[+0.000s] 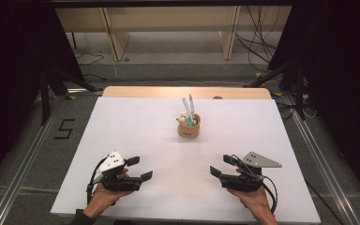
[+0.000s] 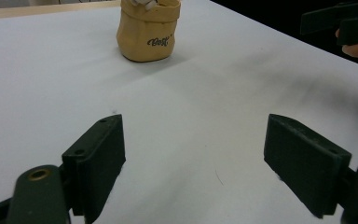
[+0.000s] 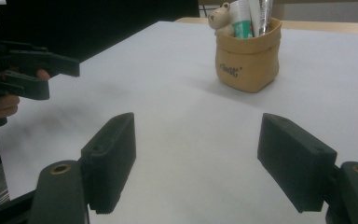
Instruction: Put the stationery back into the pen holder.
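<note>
A small tan pouch (image 1: 188, 128) stands upright near the middle of the white table sheet (image 1: 136, 122); pens, a green-labelled tube and a little bear figure stick out of it. The left gripper view has the pouch (image 2: 148, 32) far ahead, and the right gripper view has it (image 3: 247, 56) ahead to the right. My left gripper (image 1: 139, 168) rests low at the front left, open with nothing between its jaws (image 2: 193, 163). My right gripper (image 1: 221, 165) sits at the front right, open and holding nothing (image 3: 196, 163). Both point inward, toward each other.
Bare wooden tabletop (image 1: 168, 92) shows beyond the sheet's far edge. Metal rails (image 1: 28, 154) run along both sides on the floor, with cables (image 1: 258, 42) and tripod legs (image 1: 51, 79) behind. Each gripper view catches the other gripper off to the side.
</note>
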`<state>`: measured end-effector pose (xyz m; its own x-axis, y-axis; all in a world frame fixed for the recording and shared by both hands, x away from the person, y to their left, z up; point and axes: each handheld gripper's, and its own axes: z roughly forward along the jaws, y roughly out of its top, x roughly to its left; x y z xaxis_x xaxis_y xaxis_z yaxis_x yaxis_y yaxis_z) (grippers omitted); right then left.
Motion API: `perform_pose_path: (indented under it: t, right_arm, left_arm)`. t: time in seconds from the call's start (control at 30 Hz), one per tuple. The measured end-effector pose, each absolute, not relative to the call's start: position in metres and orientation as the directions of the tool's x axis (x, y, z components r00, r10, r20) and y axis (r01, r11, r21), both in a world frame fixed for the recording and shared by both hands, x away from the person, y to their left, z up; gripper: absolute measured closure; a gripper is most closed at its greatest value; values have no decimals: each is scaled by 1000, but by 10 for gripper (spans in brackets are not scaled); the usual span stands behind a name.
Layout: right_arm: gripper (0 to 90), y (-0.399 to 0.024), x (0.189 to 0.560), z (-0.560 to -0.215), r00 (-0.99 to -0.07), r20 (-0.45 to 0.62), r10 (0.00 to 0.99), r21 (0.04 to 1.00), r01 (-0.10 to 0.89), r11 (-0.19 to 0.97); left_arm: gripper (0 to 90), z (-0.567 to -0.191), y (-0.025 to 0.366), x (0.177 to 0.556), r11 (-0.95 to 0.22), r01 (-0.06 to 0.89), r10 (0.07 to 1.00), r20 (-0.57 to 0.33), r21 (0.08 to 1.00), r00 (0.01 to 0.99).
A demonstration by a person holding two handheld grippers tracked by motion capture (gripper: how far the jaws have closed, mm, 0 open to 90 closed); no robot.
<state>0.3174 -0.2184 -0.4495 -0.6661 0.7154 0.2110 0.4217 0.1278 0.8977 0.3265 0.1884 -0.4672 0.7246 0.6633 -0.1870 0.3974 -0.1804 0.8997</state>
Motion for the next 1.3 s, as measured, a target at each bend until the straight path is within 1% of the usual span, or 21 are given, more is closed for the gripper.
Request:
perform_pose_path:
  t: [0.13, 0.57, 0.67, 1.3]
  right_arm:
    - [285, -223, 313, -453, -665, 208, 717, 903, 413, 121]
    - [257, -232, 299, -464, -646, 220, 731, 895, 431, 111]
    - [258, -233, 299, -465, -652, 202, 731, 900, 418, 124]
    - [255, -231, 298, -465, -649, 201, 733, 901, 416, 121]
  left_arm:
    - [197, -467, 189, 326, -181, 395, 662, -185, 901, 727]
    - [197, -466, 189, 325, -170, 392, 658, -192, 904, 728]
    - [196, -466, 189, 325, -175, 391, 656, -189, 904, 731]
    - [172, -466, 190, 325, -167, 391, 655, -195, 905, 730]
